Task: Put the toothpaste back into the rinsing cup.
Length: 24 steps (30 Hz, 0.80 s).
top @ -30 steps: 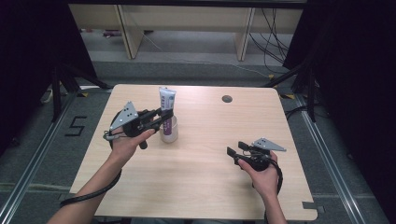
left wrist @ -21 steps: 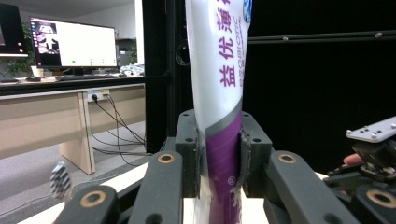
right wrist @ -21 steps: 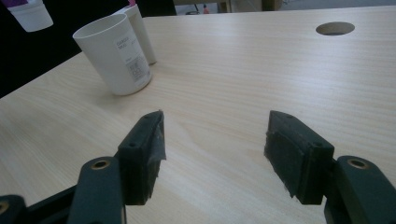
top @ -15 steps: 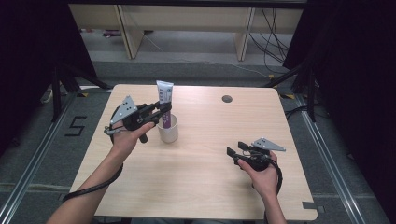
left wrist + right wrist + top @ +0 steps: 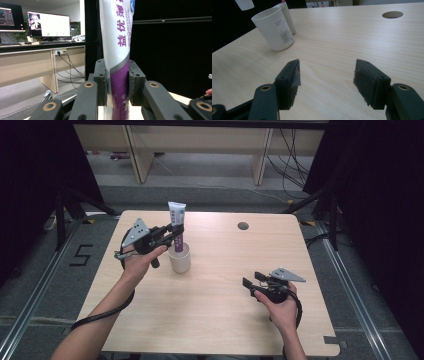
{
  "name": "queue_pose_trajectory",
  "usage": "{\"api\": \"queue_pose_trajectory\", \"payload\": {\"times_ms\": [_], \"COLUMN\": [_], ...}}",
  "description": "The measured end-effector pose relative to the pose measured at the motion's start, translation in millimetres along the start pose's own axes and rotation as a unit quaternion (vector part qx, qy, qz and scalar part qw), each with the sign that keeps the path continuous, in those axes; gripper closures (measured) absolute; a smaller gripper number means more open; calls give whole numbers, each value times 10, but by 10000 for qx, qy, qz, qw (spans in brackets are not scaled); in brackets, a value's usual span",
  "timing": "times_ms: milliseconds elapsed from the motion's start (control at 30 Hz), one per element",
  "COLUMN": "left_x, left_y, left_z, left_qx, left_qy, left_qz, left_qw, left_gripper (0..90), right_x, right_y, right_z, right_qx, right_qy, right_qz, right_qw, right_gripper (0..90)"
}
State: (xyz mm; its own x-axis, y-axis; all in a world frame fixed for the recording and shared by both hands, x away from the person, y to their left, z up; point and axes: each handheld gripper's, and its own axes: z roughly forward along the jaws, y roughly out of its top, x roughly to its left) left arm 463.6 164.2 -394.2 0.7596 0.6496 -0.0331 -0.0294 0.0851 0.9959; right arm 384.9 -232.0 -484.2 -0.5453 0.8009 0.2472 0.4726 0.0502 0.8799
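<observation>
- Progress: the left gripper (image 5: 172, 232) is clamped on a toothpaste tube (image 5: 176, 220), held upright with its flat crimped end up, directly above or just behind a white cup (image 5: 179, 260) on the far-left part of the table (image 5: 215, 315).
- From the high view I cannot tell whether the tube's lower end is inside the cup or behind it. In the right gripper view a slim white tube-like shape (image 5: 287, 15) stands just behind the cup (image 5: 274, 27), outside the rim.
- Judgement: pick-up is done; seating the tube in the cup and letting go look like what is left.
- The left gripper view shows both pads pressed on the purple lower band of the tube (image 5: 117, 50), 1 on each side.
- Right gripper (image 5: 260, 282): jaws apart, nothing between them, resting low over the near-right table in the person's hand, well apart from the cup.
- Materials: tube is soft glossy plastic, white above a grey stripe, purple below, with printed characters; flattened at the top.
- Cup: matte white plastic, round, tapering slightly to the base, small printed label on its side.
- Table: pale wood-grain laminate, smooth, rounded corners, 1 round cable hole (image 5: 243, 226) at the far side.
- Gripper pads: black, rubbery, slightly rough.
</observation>
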Motion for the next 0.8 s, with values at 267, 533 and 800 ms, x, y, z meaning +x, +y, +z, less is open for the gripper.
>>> {"api": "queue_pose_trajectory", "payload": {"times_ms": [267, 533, 800], "left_x": [47, 82, 110], "left_y": [-42, -99, -171], "left_z": [44, 67, 85], "left_qx": [-2, 69, 118], "left_qy": [79, 165, 242], "left_qz": [-1, 24, 2], "left_qw": [10000, 9998, 9996], "left_gripper": [732, 732, 732], "right_x": [-8, -12, -4], "right_y": [2, 2, -5], "right_z": [-8, -13, 1], "right_qx": [4, 24, -10], "right_qy": [-33, -45, -12], "right_qz": [-43, -67, -21], "right_qw": [10000, 10000, 10000], "right_gripper": [382, 383, 382]}}
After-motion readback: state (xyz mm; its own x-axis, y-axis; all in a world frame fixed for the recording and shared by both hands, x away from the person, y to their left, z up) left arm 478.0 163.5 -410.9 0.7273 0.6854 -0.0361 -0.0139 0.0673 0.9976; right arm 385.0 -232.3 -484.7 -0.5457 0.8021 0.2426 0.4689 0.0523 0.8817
